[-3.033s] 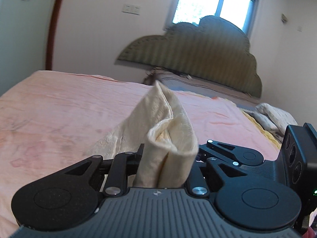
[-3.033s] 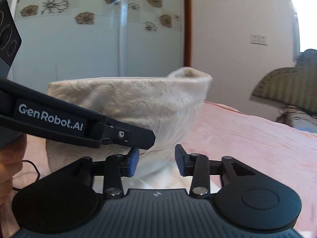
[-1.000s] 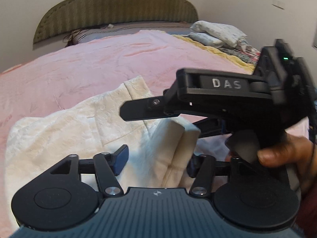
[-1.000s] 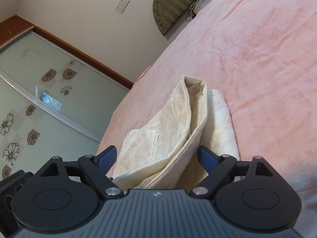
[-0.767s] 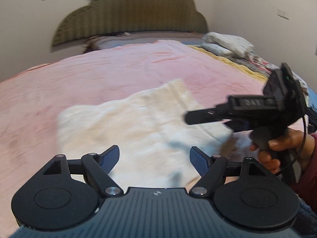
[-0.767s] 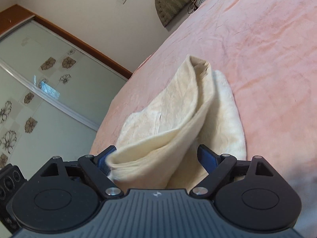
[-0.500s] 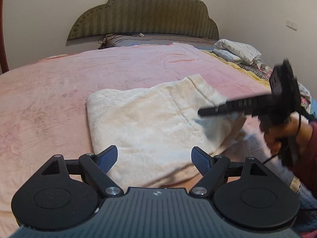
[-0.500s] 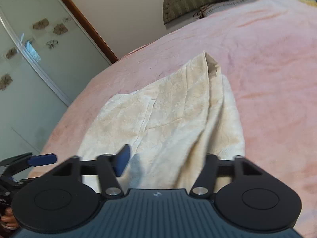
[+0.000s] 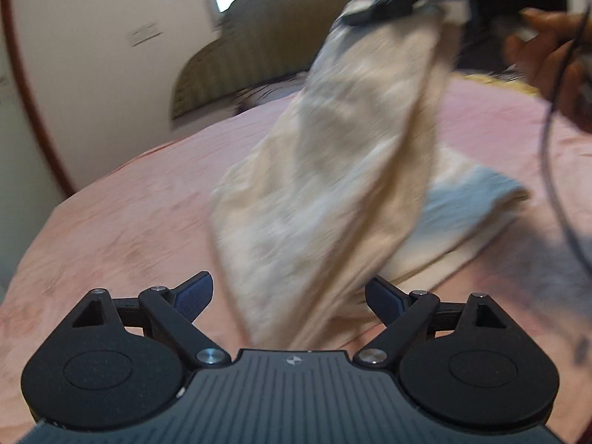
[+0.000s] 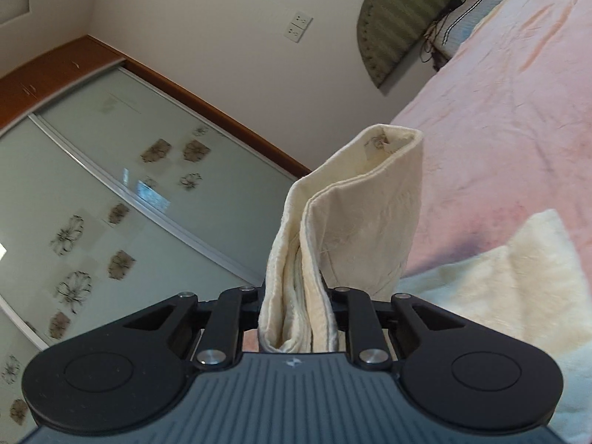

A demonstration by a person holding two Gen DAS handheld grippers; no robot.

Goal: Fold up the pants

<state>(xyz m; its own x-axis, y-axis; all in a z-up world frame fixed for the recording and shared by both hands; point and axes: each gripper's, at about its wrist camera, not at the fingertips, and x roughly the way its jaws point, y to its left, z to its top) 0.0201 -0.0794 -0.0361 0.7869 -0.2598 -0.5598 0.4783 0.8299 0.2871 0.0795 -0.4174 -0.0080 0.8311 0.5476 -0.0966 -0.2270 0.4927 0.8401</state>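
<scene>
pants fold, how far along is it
Partly done: the cream pants already lie doubled on the pink bed. In hand: the right claw is clamped on a bunched edge, lifted. The left claw is open. Left: lay that end over and flatten.

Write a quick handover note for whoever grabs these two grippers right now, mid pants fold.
Left gripper: open, holding nothing, low over the bed, with cloth hanging between its fingers.
Right gripper: shut on a bunched edge of the pants, lifted off the bed.
Pants: cream, one end raised by the right gripper, the rest lying on the pink bed.
Done: one end is gripped and lifted.
Left: probably carry that end over the lying part, lay it down, release, smooth. The left view is blurred, so check the layers first.
</scene>
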